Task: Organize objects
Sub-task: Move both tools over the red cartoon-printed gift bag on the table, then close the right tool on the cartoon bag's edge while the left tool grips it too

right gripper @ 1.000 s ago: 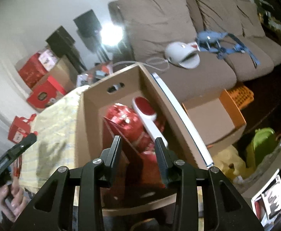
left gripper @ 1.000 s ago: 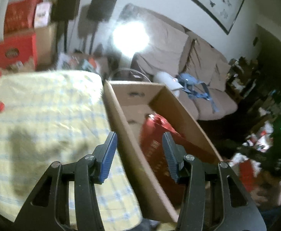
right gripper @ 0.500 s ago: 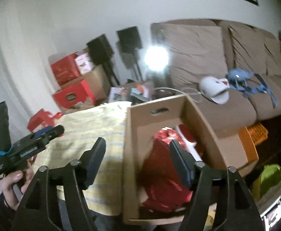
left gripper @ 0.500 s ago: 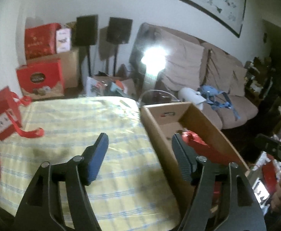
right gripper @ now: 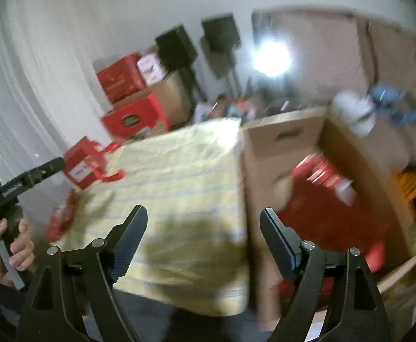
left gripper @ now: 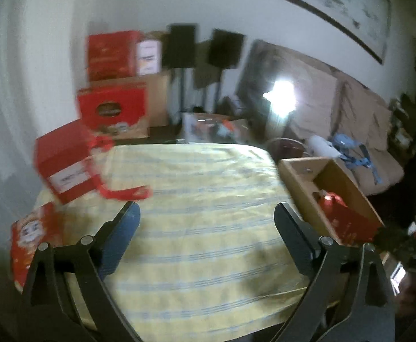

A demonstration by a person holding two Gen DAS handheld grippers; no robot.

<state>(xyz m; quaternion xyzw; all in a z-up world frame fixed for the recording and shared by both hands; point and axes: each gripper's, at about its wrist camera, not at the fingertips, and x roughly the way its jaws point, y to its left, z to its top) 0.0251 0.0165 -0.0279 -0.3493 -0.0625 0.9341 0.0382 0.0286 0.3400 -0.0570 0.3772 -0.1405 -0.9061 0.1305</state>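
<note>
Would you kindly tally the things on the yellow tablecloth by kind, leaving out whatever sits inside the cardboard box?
Red gift box with ribbon handle: 1
Flat red packet at the near left edge: 1
Open cardboard box at the table's right side: 1
Total: 3

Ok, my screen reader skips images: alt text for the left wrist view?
Open, empty left tongs hover over a yellow striped tablecloth. A red gift bag stands at its left, a cardboard box holding red items at its right.
</note>
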